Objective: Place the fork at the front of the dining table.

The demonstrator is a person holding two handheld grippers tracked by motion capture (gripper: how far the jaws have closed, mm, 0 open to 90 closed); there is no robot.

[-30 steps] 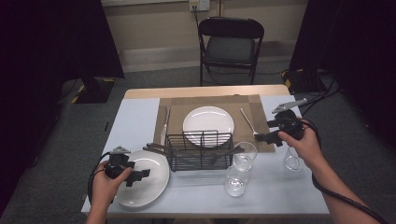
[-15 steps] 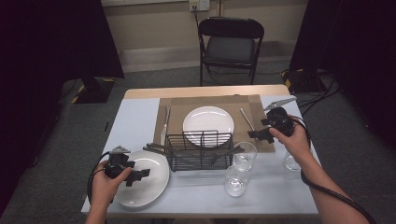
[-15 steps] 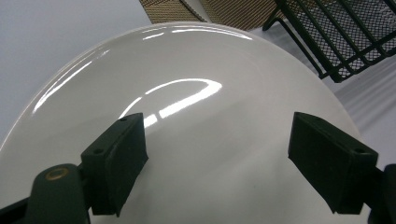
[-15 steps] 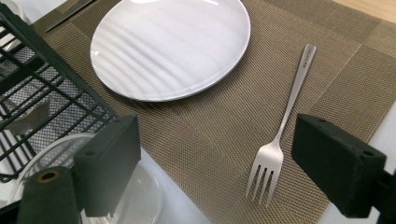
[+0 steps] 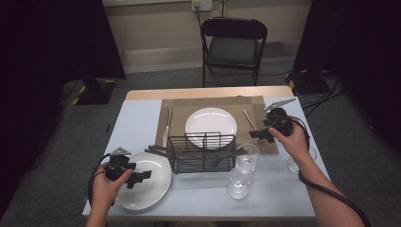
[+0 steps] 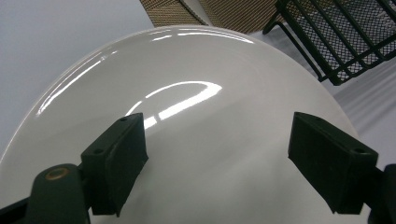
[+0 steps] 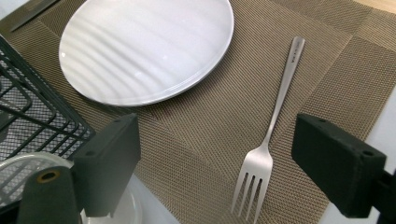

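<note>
Tongs [image 7: 233,163] on the right hang wide over the fork [image 7: 271,140] lying on the placemat [image 7: 196,140] beside the plate [image 7: 144,46], apparently mid-reach; next they must descend and close on its handle.

My tongs' jaws are black, both sides. White glossy plate [image 6: 210,140] under my left one; silver fork [image 7: 266,154] lies on a brown woven mat [image 7: 201,140], w/ a 2nd white plate [image 7: 144,46]. Rack [image 5: 202,152] is black wire mesh, glasses [image 5: 247,158] clear, tabletop [image 5: 137,125] pale blue-grey.
</note>
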